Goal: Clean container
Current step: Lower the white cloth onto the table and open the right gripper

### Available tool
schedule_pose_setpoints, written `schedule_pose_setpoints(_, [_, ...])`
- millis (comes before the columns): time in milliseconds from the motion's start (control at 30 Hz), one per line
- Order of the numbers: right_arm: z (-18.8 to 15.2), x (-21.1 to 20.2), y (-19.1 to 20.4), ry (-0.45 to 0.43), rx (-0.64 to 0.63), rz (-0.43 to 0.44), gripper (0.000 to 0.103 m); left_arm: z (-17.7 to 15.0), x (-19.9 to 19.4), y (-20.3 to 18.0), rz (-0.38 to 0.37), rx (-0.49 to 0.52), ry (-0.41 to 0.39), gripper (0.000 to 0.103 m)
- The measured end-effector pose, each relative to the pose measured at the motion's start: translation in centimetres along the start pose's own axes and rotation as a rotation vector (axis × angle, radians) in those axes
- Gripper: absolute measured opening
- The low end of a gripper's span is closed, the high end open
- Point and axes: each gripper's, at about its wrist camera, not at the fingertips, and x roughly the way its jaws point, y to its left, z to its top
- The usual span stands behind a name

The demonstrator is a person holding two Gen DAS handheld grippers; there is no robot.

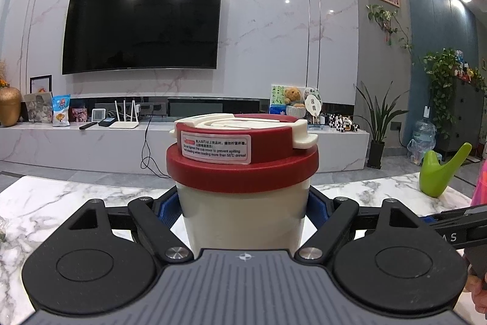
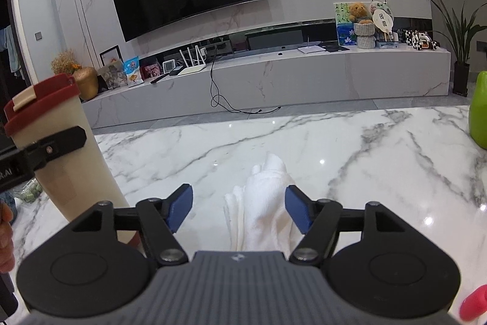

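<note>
Left wrist: left tool (image 1: 243,212) clamped on cup (image 1: 243,203); right tool (image 2: 239,207) wide apart over cloth (image 2: 264,203).

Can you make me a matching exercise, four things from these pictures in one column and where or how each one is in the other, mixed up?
Things:
1. cup
2. white cloth
3. green watering can
4. lid

States:
A. lying on the marble table, between open jaws
B. standing at the table's right edge, untouched
C. red, closed on top of the cup
D. cream, clamped by the left gripper

Pairs: 1-D, 2-A, 3-B, 4-C
</note>
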Motion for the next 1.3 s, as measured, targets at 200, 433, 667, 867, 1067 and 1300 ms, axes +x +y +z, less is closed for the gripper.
schedule_pose_setpoints(200, [-0.2, -0.5, 0.3, 0.000, -0.006, -0.009, 0.071, -0.3, 0.0, -0.4, 0.000, 0.022, 0.022, 0.080])
schedule_pose_setpoints(433, [-1.0, -1.6, 0.2, -0.002, 0.022, -0.040, 0.071, -0.4, -0.2, -0.9, -0.012, 0.050, 0.034, 0.080])
schedule_pose_setpoints(667, [-1.4, -2.6, 0.2, -0.018, 0.032, -0.074, 0.071, -0.3, -0.5, -1.7, -0.002, 0.072, 0.064, 0.080])
schedule_pose_setpoints(867, [-2.0, -3.5, 0.3, -0.020, 0.034, -0.084, 0.072, -0.4, -0.5, -2.0, 0.000, 0.089, 0.065, 0.080])
schedule_pose_setpoints(1067, [-2.8, -4.8, 1.2, -0.033, -0.006, -0.098, 0.074, -0.6, -0.3, -2.2, 0.009, 0.094, 0.069, 0.084])
schedule_pose_setpoints(1300, [-3.9, -6.4, 1.7, -0.039, -0.017, -0.100, 0.076, -2.1, -1.0, -3.2, 0.074, 0.133, 0.108, 0.085])
